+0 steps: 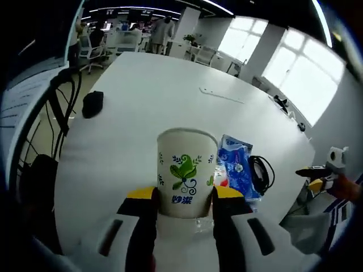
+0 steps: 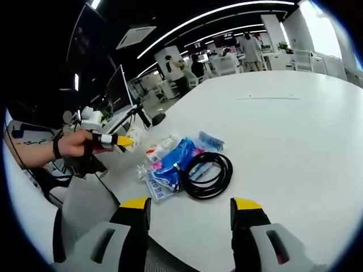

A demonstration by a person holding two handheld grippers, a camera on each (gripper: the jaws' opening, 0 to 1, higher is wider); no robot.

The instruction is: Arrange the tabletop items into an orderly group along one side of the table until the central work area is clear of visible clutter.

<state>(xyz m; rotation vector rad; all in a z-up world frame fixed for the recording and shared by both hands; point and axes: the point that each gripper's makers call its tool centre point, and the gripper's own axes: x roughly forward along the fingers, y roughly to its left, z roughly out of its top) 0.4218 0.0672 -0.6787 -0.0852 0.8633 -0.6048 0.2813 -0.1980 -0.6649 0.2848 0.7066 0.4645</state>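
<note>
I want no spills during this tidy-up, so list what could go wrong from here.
1. The left gripper clamps the white paper cup with a green leaf print low on its thin wall; squeezing may crush it.
2. Setting it down near the blue plastic packets and coiled black cable could tip it.
3. The open right gripper may snag that cable and drag the packets.

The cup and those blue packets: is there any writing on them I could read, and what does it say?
"妙潔": blue characters on the cup, under its green leaf design; the reading is uncertain.
Blue packets: white print shows in both views, too small and blurred to read.
Black cable: no writing visible.
</note>
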